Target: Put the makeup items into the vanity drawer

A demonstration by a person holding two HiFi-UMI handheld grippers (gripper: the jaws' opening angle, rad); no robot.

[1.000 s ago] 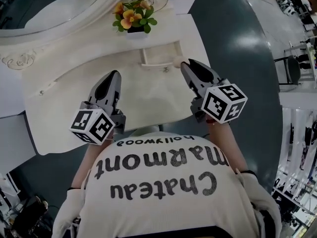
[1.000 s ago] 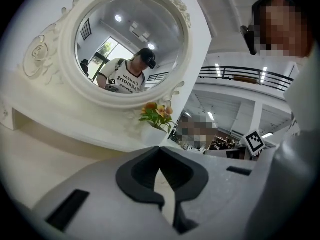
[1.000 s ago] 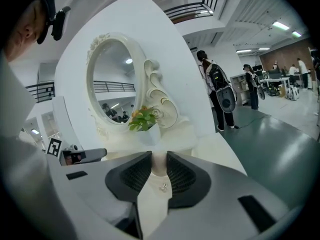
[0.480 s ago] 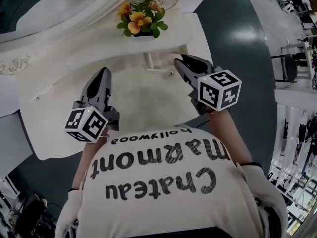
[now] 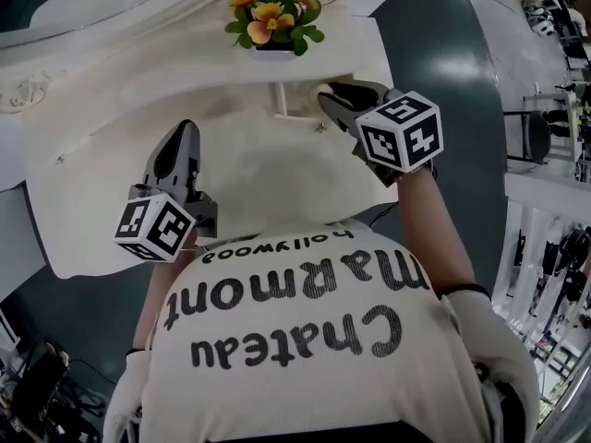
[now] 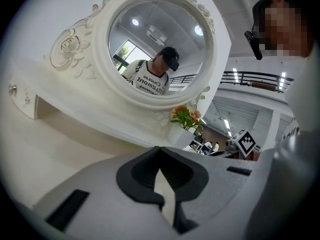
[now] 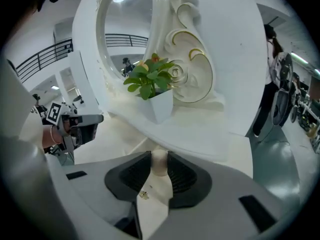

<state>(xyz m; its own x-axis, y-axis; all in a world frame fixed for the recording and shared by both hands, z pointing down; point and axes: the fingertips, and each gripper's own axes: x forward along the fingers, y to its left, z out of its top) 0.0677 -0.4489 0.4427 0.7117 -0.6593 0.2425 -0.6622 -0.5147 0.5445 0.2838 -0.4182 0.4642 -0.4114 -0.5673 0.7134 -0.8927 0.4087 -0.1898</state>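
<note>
Cream-white and round-topped, a small makeup item stands upright between the fingers of the right gripper; the dark ribbed pads lie against its two sides, and the fingers are opening at this moment; the item sits at the pulled-out drawer in the middle of the vanity, just past the drawer's front, though whether it rests on the drawer's bottom I cannot tell; a tiny gold knob shows on the drawer front, nearer the camera than the item.

In the head view the right gripper reaches forward to the drawer's right end, its marker cube raised above the counter; the drawer lies under the shelf that carries a white flower pot of orange blooms and green leaves.

The left gripper hangs over the white counter, well to the left of the drawer and apart from it; its fingers are together at the tips with nothing between them, only a thin sliver of counter showing lower down; beyond them rises the round, white-framed mirror, which reflects the person in a cap and lettered shirt.
</note>
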